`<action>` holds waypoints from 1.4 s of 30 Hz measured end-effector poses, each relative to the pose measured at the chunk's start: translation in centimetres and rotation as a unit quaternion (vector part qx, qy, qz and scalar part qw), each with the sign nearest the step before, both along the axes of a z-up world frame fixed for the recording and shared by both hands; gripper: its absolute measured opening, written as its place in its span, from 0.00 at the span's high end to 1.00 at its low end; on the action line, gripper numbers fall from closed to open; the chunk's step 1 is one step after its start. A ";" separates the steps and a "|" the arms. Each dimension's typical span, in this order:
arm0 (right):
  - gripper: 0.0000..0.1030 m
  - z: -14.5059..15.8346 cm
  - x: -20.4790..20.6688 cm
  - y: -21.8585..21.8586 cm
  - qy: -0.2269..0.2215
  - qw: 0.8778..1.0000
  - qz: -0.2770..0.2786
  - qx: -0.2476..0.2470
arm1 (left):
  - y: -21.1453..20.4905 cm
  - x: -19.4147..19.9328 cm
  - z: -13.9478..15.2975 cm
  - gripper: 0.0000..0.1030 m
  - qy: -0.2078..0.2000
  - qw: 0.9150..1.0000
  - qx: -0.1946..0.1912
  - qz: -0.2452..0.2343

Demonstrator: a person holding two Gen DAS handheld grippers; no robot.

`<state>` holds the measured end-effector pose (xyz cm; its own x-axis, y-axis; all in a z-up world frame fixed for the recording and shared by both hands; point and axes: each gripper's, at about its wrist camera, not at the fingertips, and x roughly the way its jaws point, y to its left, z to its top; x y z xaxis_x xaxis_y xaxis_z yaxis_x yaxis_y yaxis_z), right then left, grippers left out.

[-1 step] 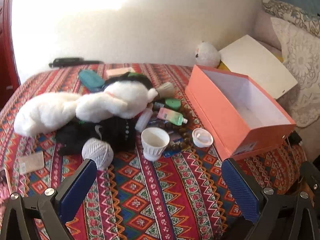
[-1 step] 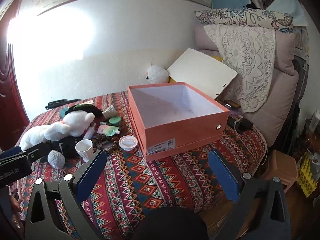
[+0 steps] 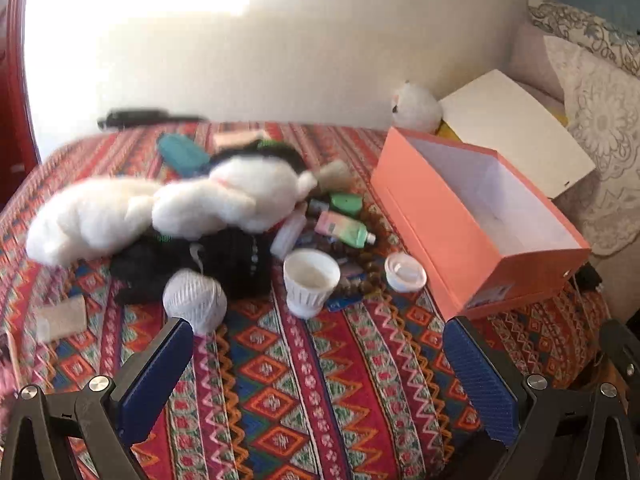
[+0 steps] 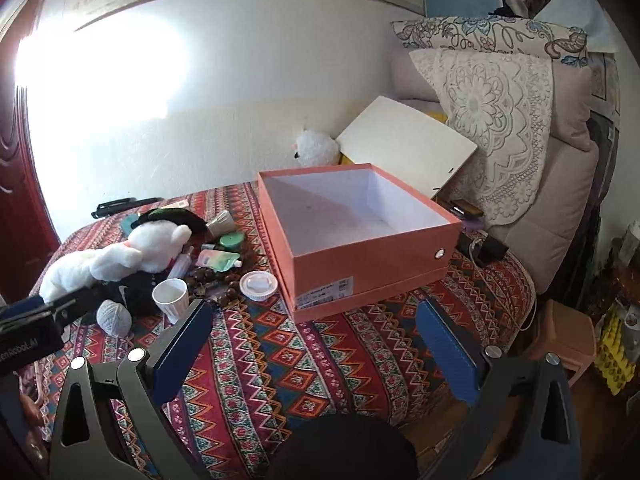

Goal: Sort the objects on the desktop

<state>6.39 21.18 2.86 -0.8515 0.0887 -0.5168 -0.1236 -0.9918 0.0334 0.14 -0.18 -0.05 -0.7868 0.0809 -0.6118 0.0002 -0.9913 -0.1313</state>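
An open orange box (image 3: pixel 472 216) (image 4: pixel 360 232) with a white, empty inside stands on the patterned cloth. Left of it lies a pile: a white plush toy (image 3: pixel 168 208) (image 4: pixel 120 256), a black garment (image 3: pixel 208 264), a white yarn ball (image 3: pixel 196 300) (image 4: pixel 114 316), a white cup (image 3: pixel 310 280) (image 4: pixel 170 296), a white round lid (image 3: pixel 404 272) (image 4: pixel 258 284), a pastel tube (image 3: pixel 344 230), wooden beads (image 3: pixel 368 272). My left gripper (image 3: pixel 316 364) is open and empty, short of the cup. My right gripper (image 4: pixel 316 344) is open and empty, before the box.
The box's white lid (image 4: pixel 404 152) leans at the back beside a small white plush (image 4: pixel 316 148). Pillows (image 4: pixel 500 128) stand at the right. A teal case (image 3: pixel 180 154) and a black object (image 3: pixel 140 116) lie at the far edge. A card (image 3: pixel 62 316) lies at left.
The left wrist view now looks blurred and slightly shifted; objects hold the same places. The right view is unchanged.
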 end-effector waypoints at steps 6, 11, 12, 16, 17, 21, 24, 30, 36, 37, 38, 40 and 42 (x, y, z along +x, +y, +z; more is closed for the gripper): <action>0.00 -0.7 -1.5 -1.4 -0.013 1.000 0.015 0.021 | -1.0 0.7 -0.3 0.00 0.021 1.000 0.018 -0.001; 0.00 -0.9 -2.4 -2.0 -0.019 0.999 0.028 0.019 | -1.7 1.2 -0.5 0.00 0.036 0.999 0.030 -0.001; 0.00 -0.7 -2.5 -1.9 -0.022 0.999 0.030 0.010 | -1.7 1.2 -0.6 0.00 0.035 0.999 0.026 0.000; 0.00 -0.9 -2.7 -1.7 -0.024 0.999 0.035 0.001 | -1.6 1.1 -0.7 0.00 0.034 0.999 0.011 0.003; 0.00 -1.0 -2.6 -1.6 -0.024 0.999 0.037 -0.001 | -1.6 1.0 -0.8 0.00 0.034 0.999 0.008 0.003; 0.00 -1.0 -2.8 -1.5 -0.024 0.999 0.041 -0.007 | -1.4 1.2 -0.8 0.00 0.037 0.999 0.009 -0.005; 0.00 -1.1 -2.9 -1.6 -0.026 0.999 0.042 -0.007 | -1.5 1.5 -0.4 0.00 0.050 0.999 0.005 -0.011; 0.00 -1.1 -3.2 -1.6 -0.034 0.998 0.046 -0.010 | -1.5 1.7 0.3 0.00 0.076 0.997 -0.016 -0.008; 0.00 -0.9 -3.6 -1.9 -0.035 0.998 0.049 -0.008 | -2.1 1.6 0.5 0.00 0.074 0.997 -0.013 -0.001; 0.00 -0.9 -3.7 -2.0 -0.035 0.998 0.049 -0.009 | -2.2 1.6 0.6 0.00 0.076 0.997 -0.014 0.002; 0.00 -1.0 -3.7 -2.2 -0.035 0.998 0.049 -0.009 | -2.3 1.7 0.6 0.00 0.077 0.997 -0.014 0.005; 0.00 -1.0 -3.8 -2.3 -0.039 0.998 0.052 -0.008 | -2.4 1.7 0.7 0.00 0.078 0.997 -0.012 0.007; 0.00 -1.1 -3.9 -2.4 -0.042 0.998 0.054 -0.007 | -2.5 1.6 0.6 0.00 0.078 0.997 -0.010 0.007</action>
